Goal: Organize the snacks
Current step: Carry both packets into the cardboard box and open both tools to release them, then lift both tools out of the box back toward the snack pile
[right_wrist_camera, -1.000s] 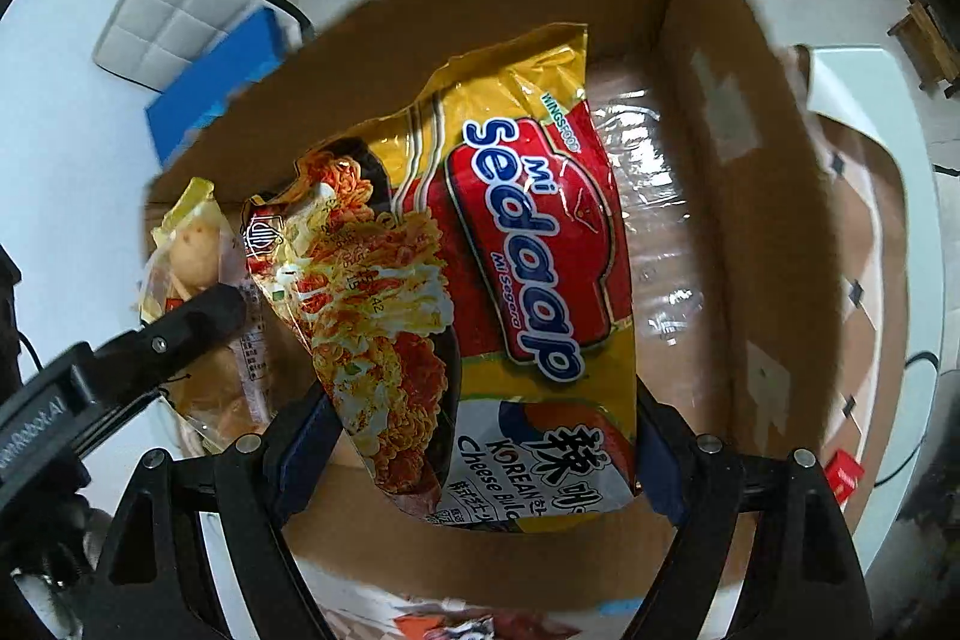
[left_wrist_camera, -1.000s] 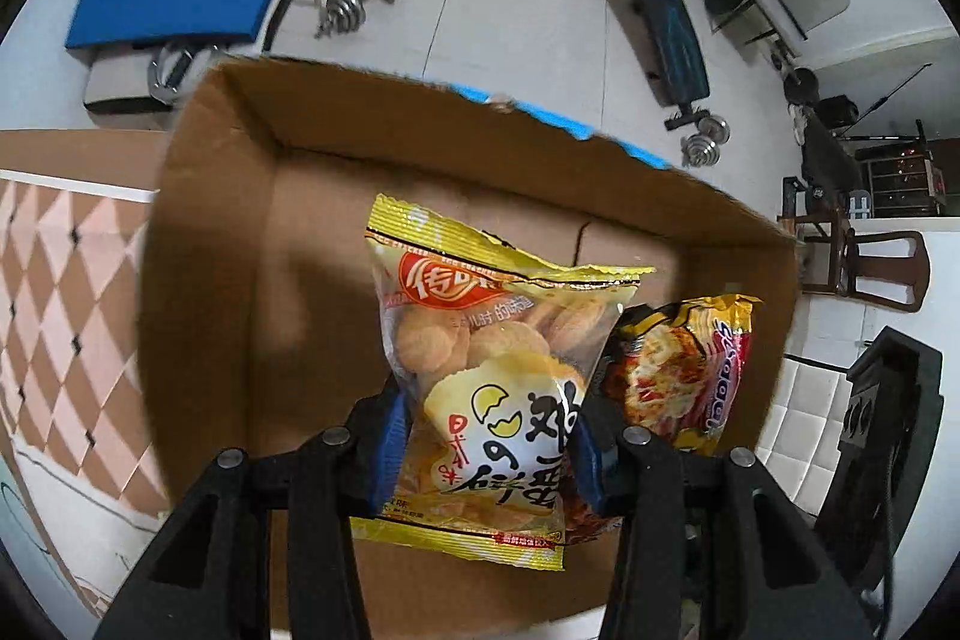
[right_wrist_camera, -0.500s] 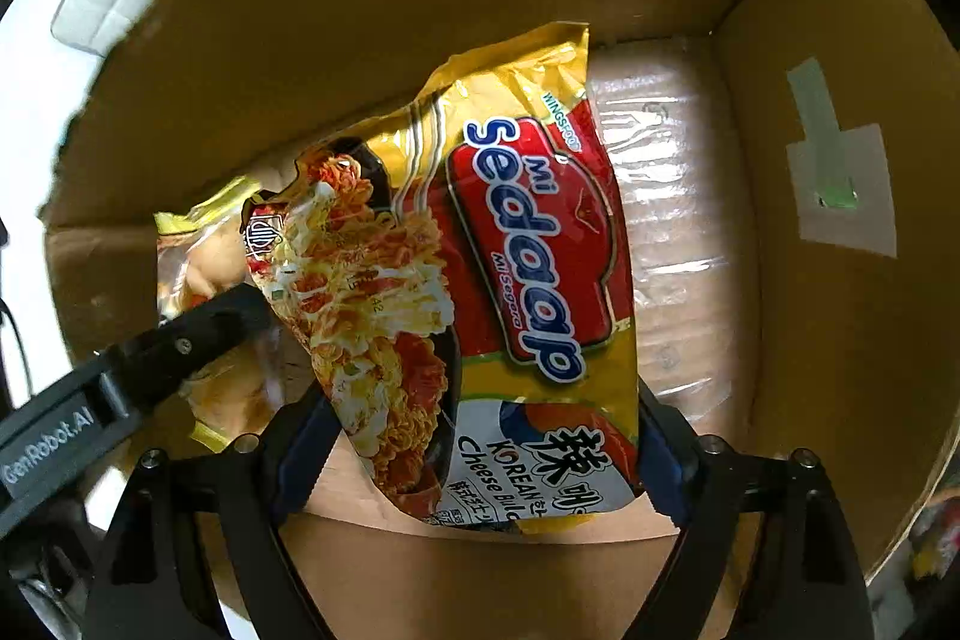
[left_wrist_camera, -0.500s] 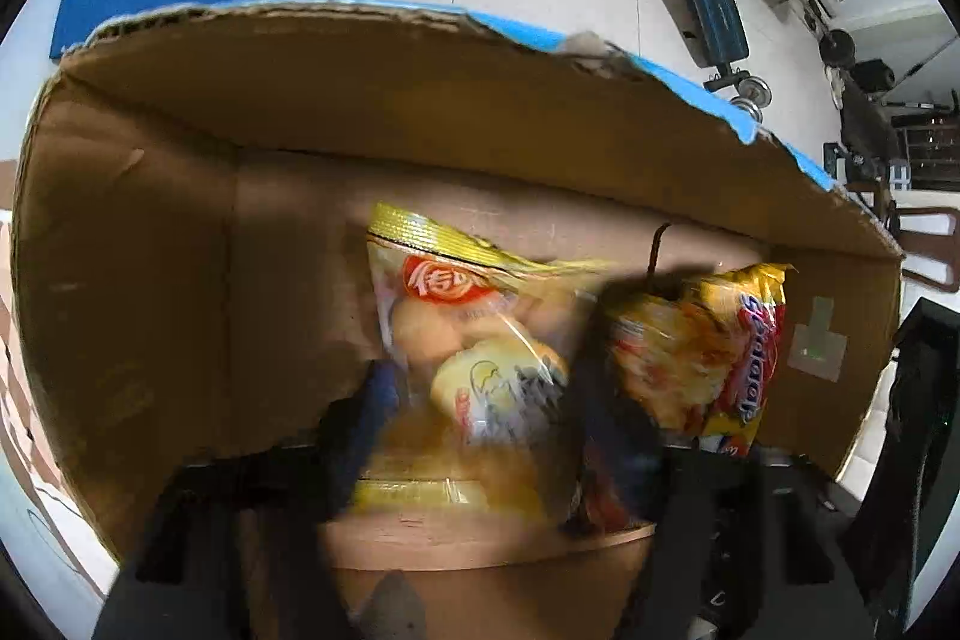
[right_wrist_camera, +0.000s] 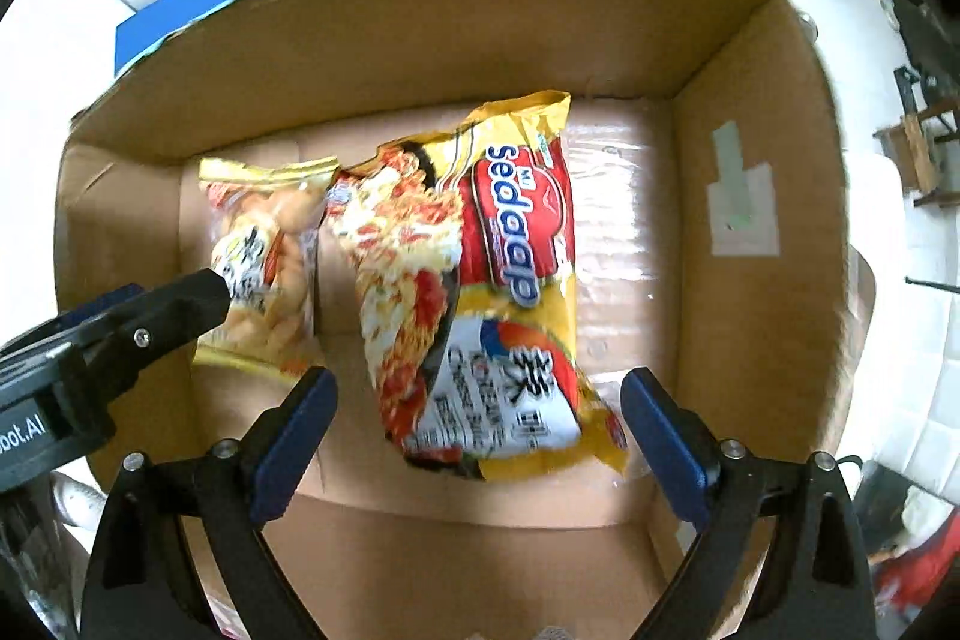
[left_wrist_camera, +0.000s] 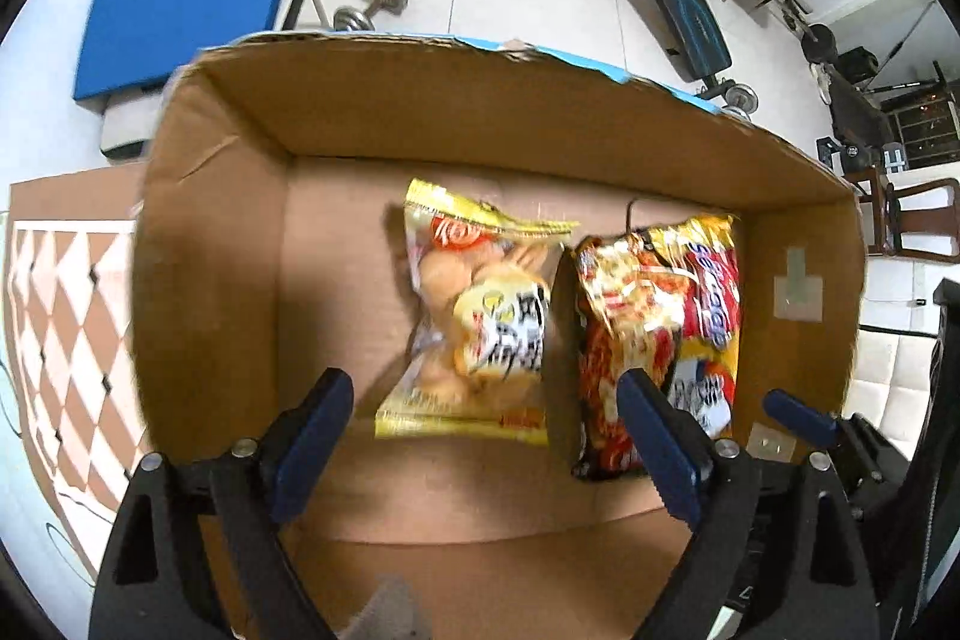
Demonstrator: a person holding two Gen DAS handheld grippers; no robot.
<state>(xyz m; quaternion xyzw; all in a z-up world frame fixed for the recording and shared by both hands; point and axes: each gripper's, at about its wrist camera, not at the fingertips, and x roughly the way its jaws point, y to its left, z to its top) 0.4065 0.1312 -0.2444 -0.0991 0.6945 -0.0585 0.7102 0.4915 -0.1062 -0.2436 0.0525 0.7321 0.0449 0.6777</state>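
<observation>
Brown cardboard box [left_wrist_camera: 210,244] fills the left wrist view. The yellow cookie bag [left_wrist_camera: 480,316] lies flat on the box floor, with the noodle packet [left_wrist_camera: 660,334] just beside it. The left gripper [left_wrist_camera: 483,439] is spread wide and holds nothing.

In the right wrist view, the noodle packet [right_wrist_camera: 480,292] lies inside the box [right_wrist_camera: 750,130] next to the cookie bag [right_wrist_camera: 264,256]. The right gripper [right_wrist_camera: 477,430] is spread wide too, holding nothing.

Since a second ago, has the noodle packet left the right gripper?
Yes. The noodle packet now lies on the cardboard box floor, loose between the opened right gripper fingers.
</observation>
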